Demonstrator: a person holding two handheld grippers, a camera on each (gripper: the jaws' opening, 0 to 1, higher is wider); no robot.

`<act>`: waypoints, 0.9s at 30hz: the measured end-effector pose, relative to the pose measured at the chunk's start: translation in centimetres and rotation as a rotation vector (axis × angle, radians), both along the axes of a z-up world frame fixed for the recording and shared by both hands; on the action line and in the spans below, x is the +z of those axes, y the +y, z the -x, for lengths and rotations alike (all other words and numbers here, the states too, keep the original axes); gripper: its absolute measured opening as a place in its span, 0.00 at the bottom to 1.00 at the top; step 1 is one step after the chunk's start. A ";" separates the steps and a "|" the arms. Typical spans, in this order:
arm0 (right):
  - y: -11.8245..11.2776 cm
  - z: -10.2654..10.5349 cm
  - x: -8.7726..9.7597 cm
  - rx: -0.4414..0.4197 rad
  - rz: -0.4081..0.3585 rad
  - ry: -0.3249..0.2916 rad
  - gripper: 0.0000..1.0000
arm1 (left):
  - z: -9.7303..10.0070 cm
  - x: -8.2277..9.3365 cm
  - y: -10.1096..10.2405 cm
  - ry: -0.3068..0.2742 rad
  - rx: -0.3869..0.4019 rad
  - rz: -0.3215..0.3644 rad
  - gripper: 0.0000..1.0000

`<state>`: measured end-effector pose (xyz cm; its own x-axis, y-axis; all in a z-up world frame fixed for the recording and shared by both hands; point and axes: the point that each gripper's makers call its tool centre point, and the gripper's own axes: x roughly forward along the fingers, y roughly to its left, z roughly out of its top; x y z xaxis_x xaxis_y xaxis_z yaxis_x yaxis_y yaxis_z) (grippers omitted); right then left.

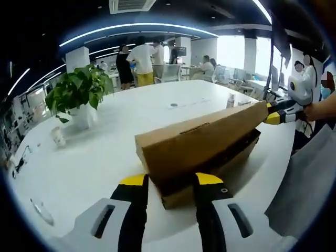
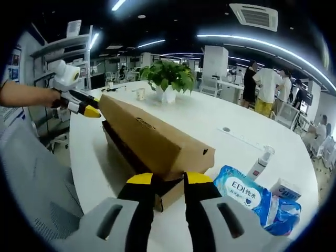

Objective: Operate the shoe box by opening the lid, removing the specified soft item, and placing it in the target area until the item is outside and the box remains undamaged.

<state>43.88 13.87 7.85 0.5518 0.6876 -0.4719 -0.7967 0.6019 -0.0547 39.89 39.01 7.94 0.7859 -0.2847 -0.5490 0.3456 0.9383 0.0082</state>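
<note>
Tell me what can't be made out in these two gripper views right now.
- Inside of the shoe box: the half-raised lid hides it in both views, so the soft item can't be seen.
- Left gripper and right gripper: each one's jaw tips touch a box end, contact unclear.
- Wipes pack: small print unreadable.
- Spray bottle: label too small.

Two cameras, one at each end of the shoe box point(image 1: 202, 144)

We look along it close up from opposite ends; our views share the box, the white table point(image 1: 100, 152) and the potted plant point(image 2: 169, 76).
</note>
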 end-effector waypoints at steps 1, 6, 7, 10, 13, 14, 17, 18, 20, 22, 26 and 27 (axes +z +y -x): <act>0.0 0.1 -0.3 0.009 0.009 -0.002 0.21 | 0.2 -0.2 0.0 0.007 -0.003 -0.006 0.35; 0.2 0.5 -1.4 0.025 0.020 0.005 0.23 | 0.3 -0.9 0.0 0.021 -0.011 -0.019 0.35; 0.2 0.6 -1.6 0.030 0.025 0.007 0.24 | 0.3 -1.0 -0.1 0.022 -0.013 -0.021 0.36; 0.2 0.7 -2.3 0.036 0.044 0.009 0.25 | 0.4 -1.6 -0.2 0.037 -0.013 -0.023 0.36; 0.2 0.6 -2.8 0.039 0.055 0.013 0.25 | 0.5 -2.1 -0.3 0.046 -0.019 -0.040 0.37; 0.2 0.6 -2.9 0.039 0.055 0.015 0.26 | 0.5 -2.3 -0.3 0.053 -0.022 -0.044 0.37; 0.3 0.7 -3.6 0.043 0.071 0.020 0.26 | 0.6 -2.9 -0.4 0.064 -0.030 -0.063 0.37; 0.3 0.7 -3.8 0.043 0.077 0.023 0.26 | 0.6 -3.0 -0.4 0.068 -0.028 -0.062 0.37; 0.3 0.7 -4.0 0.039 0.077 0.031 0.26 | 0.6 -3.4 -0.3 0.075 -0.023 -0.059 0.37; 0.3 0.7 -4.4 0.040 0.085 0.035 0.27 | 0.6 -3.8 -0.3 0.086 -0.022 -0.055 0.37; 0.1 0.8 -4.3 0.037 0.082 0.050 0.26 | 0.6 -3.5 -0.1 0.084 -0.019 -0.038 0.36; 0.0 0.7 -4.2 0.038 0.084 0.046 0.26 | 0.7 -3.3 -0.1 0.081 -0.018 -0.031 0.36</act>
<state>43.13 13.88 3.70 0.5023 0.6645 -0.5532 -0.8217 0.5660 -0.0662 39.23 38.95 4.67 0.7332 -0.2801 -0.6196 0.3630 0.9318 0.0083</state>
